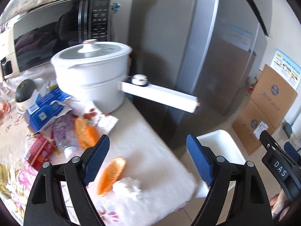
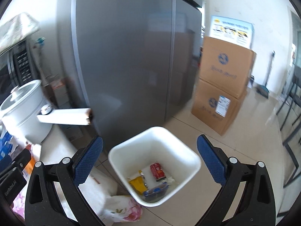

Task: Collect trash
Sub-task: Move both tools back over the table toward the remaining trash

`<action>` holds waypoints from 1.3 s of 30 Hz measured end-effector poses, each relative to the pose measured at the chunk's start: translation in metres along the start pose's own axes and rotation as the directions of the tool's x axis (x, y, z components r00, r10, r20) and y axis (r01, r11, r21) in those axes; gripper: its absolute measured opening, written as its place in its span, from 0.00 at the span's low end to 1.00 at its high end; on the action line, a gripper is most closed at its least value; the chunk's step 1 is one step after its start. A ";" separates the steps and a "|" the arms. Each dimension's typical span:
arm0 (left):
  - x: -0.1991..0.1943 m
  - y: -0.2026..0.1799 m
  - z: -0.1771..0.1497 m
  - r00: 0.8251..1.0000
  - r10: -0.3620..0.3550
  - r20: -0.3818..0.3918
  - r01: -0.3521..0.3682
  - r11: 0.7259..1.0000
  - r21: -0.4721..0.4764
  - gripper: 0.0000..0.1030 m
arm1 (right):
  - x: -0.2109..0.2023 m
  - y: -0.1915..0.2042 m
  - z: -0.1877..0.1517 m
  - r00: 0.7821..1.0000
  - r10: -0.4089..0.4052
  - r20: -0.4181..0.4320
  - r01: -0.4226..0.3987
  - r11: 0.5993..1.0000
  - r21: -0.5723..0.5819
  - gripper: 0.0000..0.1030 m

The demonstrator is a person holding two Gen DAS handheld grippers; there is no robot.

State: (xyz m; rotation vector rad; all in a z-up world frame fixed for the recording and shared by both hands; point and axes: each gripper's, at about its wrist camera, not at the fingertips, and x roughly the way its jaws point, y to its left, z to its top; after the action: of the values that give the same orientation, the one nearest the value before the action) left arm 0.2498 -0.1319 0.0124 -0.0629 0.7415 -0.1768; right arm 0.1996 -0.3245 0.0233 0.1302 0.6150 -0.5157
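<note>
White bin (image 2: 129, 146) stands on the floor off the table's (image 1: 150, 128) corner, holding a red can (image 2: 157, 171) and wrappers. We note both grippers, left (image 1: 148, 158) and right (image 2: 150, 160), spread wide and empty; orange wrapper (image 1: 111, 175) and crumpled tissue (image 1: 129, 187) lie near that corner.

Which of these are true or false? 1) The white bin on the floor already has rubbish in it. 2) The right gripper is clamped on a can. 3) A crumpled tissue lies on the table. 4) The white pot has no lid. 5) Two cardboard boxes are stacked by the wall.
1) True: the white bin holds a red can, a yellow wrapper and a blue carton.
2) False: the right gripper is open and empty.
3) True: the crumpled tissue lies beside an orange wrapper.
4) False: the white pot has its lid on.
5) True: the cardboard boxes are stacked.
</note>
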 end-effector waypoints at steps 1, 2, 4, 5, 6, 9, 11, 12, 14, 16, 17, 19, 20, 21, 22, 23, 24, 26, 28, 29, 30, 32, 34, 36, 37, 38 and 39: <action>-0.001 0.007 -0.001 1.000 0.006 0.000 -0.006 1.000 -0.005 0.79 | -0.001 0.008 0.000 1.000 0.008 0.003 -0.008 1.000 -0.010 0.93; -0.001 0.014 -0.002 1.000 0.015 0.000 -0.015 1.000 -0.010 0.79 | -0.003 0.015 -0.001 1.000 0.019 0.007 -0.019 1.000 -0.022 0.93; -0.003 0.028 -0.004 1.000 0.031 0.001 -0.031 0.999 -0.022 0.79 | -0.008 0.031 -0.004 0.999 0.040 0.016 -0.039 0.998 -0.046 0.93; -0.004 0.034 -0.005 0.999 0.038 0.000 -0.038 0.999 -0.030 0.79 | -0.010 0.037 -0.005 0.999 0.048 0.018 -0.047 0.997 -0.058 0.93; -0.005 0.043 -0.006 0.999 0.046 -0.001 -0.046 0.998 -0.041 0.79 | -0.011 0.046 -0.007 0.998 0.057 0.020 -0.055 0.996 -0.073 0.93; -0.009 0.065 -0.008 0.998 0.067 -0.002 -0.067 0.995 -0.069 0.79 | -0.013 0.068 -0.012 0.997 0.074 0.021 -0.071 0.991 -0.115 0.93; -0.011 0.076 -0.008 0.997 0.078 -0.004 -0.078 0.993 -0.084 0.79 | -0.014 0.082 -0.016 0.996 0.086 0.020 -0.083 0.987 -0.137 0.93; -0.012 0.084 -0.009 0.996 0.085 -0.003 -0.085 0.992 -0.093 0.79 | -0.015 0.087 -0.017 0.996 0.092 0.019 -0.088 0.986 -0.144 0.93; -0.014 0.096 -0.009 0.995 0.096 -0.002 -0.095 0.990 -0.106 0.79 | -0.016 0.101 -0.021 0.994 0.109 0.014 -0.106 0.981 -0.160 0.93; -0.016 0.108 -0.009 0.994 0.105 -0.001 -0.104 0.987 -0.121 0.79 | -0.019 0.114 -0.024 0.992 0.123 0.010 -0.119 0.977 -0.178 0.93; -0.017 0.114 -0.010 0.994 0.110 -0.001 -0.109 0.986 -0.128 0.79 | -0.020 0.120 -0.026 0.992 0.128 0.010 -0.124 0.974 -0.187 0.93; -0.019 0.125 -0.011 0.993 0.121 -0.002 -0.120 0.983 -0.141 0.79 | -0.023 0.130 -0.029 0.990 0.140 0.009 -0.136 0.970 -0.202 0.93; -0.019 0.131 -0.012 0.992 0.125 -0.002 -0.124 0.981 -0.146 0.79 | -0.025 0.134 -0.029 0.989 0.145 0.009 -0.141 0.969 -0.204 0.93; -0.020 0.136 -0.012 0.991 0.130 -0.004 -0.129 0.980 -0.150 0.79 | -0.027 0.140 -0.031 0.988 0.157 0.008 -0.152 0.966 -0.208 0.93; -0.021 0.143 -0.012 0.990 0.138 -0.006 -0.137 0.978 -0.157 0.79 | -0.029 0.146 -0.032 0.986 0.166 0.008 -0.160 0.964 -0.211 0.93; -0.022 0.148 -0.012 0.990 0.142 -0.006 -0.141 0.977 -0.162 0.79 | -0.030 0.151 -0.033 0.985 0.174 0.009 -0.168 0.962 -0.215 0.93; -0.023 0.153 -0.011 0.989 0.147 -0.005 -0.146 0.975 -0.169 0.79 | -0.033 0.159 -0.035 0.983 0.185 0.013 -0.178 0.958 -0.224 0.93; -0.026 0.167 -0.010 0.987 0.162 -0.002 -0.160 0.970 -0.185 0.79 | -0.037 0.170 -0.038 0.980 0.198 0.021 -0.187 0.953 -0.236 0.93; -0.028 0.178 -0.010 0.983 0.181 -0.001 -0.178 0.965 -0.195 0.79 | -0.042 0.181 -0.040 0.978 0.208 0.030 -0.194 0.949 -0.250 0.93; -0.028 0.184 -0.011 0.982 0.190 -0.003 -0.186 0.962 -0.199 0.79 | -0.043 0.186 -0.041 0.977 0.211 0.034 -0.196 0.947 -0.255 0.93; -0.028 0.190 -0.011 0.980 0.197 -0.007 -0.195 0.960 -0.203 0.79 | -0.045 0.192 -0.042 0.976 0.216 0.037 -0.199 0.945 -0.261 0.93; -0.026 0.206 -0.012 0.976 0.217 -0.025 -0.217 0.953 -0.212 0.79 | -0.046 0.200 -0.044 0.974 0.224 0.035 -0.208 0.941 -0.266 0.93; -0.021 0.219 -0.013 0.971 0.236 -0.050 -0.241 0.947 -0.213 0.79 | -0.046 0.207 -0.045 0.972 0.235 0.026 -0.220 0.937 -0.270 0.93; -0.012 0.234 -0.015 0.964 0.251 -0.086 -0.264 0.941 -0.210 0.79 | -0.045 0.215 -0.048 0.968 0.249 0.010 -0.237 0.932 -0.275 0.93; -0.008 0.240 -0.016 0.963 0.249 -0.100 -0.265 0.941 -0.211 0.79 | -0.044 0.218 -0.049 0.968 0.252 0.006 -0.240 0.931 -0.276 0.93; -0.003 0.244 -0.018 0.964 0.240 -0.119 -0.260 0.943 -0.207 0.79 | -0.043 0.221 -0.050 0.967 0.254 0.001 -0.243 0.929 -0.277 0.93; 0.006 0.249 -0.019 0.964 0.217 -0.152 -0.244 0.950 -0.193 0.79 | -0.042 0.226 -0.052 0.966 0.257 -0.007 -0.249 0.927 -0.279 0.93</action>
State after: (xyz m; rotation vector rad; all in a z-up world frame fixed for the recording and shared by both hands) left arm 0.2760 0.1121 -0.0352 -0.1664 0.8888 0.1240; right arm 0.2564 -0.0973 -0.0019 -0.0643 0.6253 -0.1765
